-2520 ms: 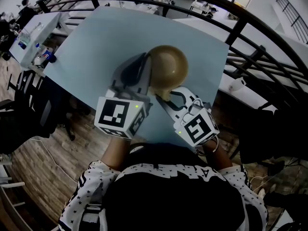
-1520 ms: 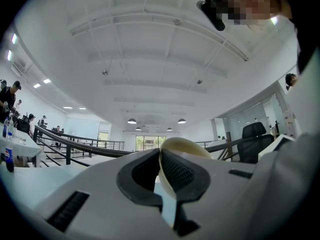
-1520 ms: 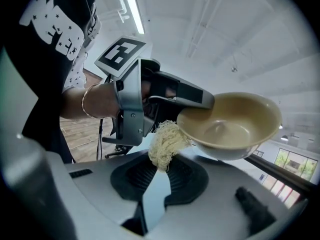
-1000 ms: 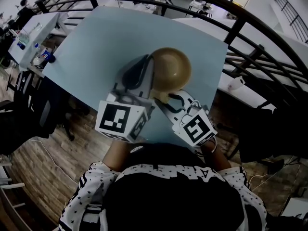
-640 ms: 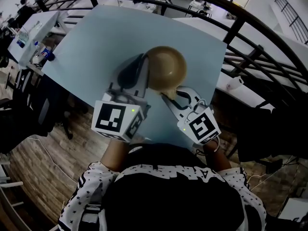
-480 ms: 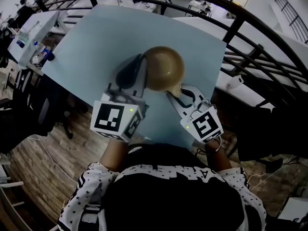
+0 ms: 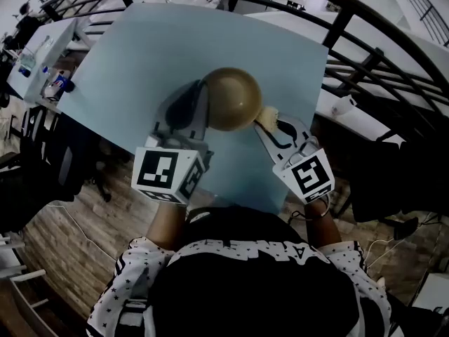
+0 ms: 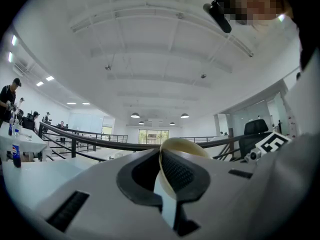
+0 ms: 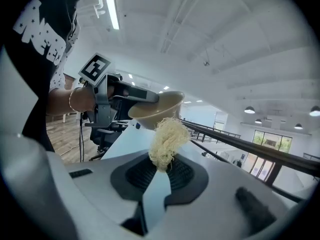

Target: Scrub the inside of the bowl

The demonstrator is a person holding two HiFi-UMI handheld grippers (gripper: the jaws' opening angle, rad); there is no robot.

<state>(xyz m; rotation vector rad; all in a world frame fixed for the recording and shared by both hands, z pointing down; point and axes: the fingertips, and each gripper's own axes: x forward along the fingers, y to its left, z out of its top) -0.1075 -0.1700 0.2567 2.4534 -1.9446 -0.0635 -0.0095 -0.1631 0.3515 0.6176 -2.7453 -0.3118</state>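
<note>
Blue table (image 7: 133, 55); bowl (image 7: 233, 98) (seemingly empty) beside scrubber (image 7: 267, 116)

We count one tan bowl (image 7: 235, 98), one pale fibrous scrubber (image 9: 167, 138), one light-blue table (image 7: 140, 62), and two grippers: the left gripper (image 8: 164, 168) and the right gripper (image 9: 159, 170).

- Bowl (image 7: 233, 98): round, tan, with a glossy surface. I read its pale rim standing edge-on between the jaws of the left gripper (image 8: 167, 176), which are clamped on it. I cannot tell which way the opening faces.
- Scrubber (image 9: 167, 136): a pale, straw-coloured tangle of fibres. The right gripper (image 9: 159, 171) pinches its lower end. It sits outside the bowl, just beside the outer wall; I cannot confirm contact.
</note>
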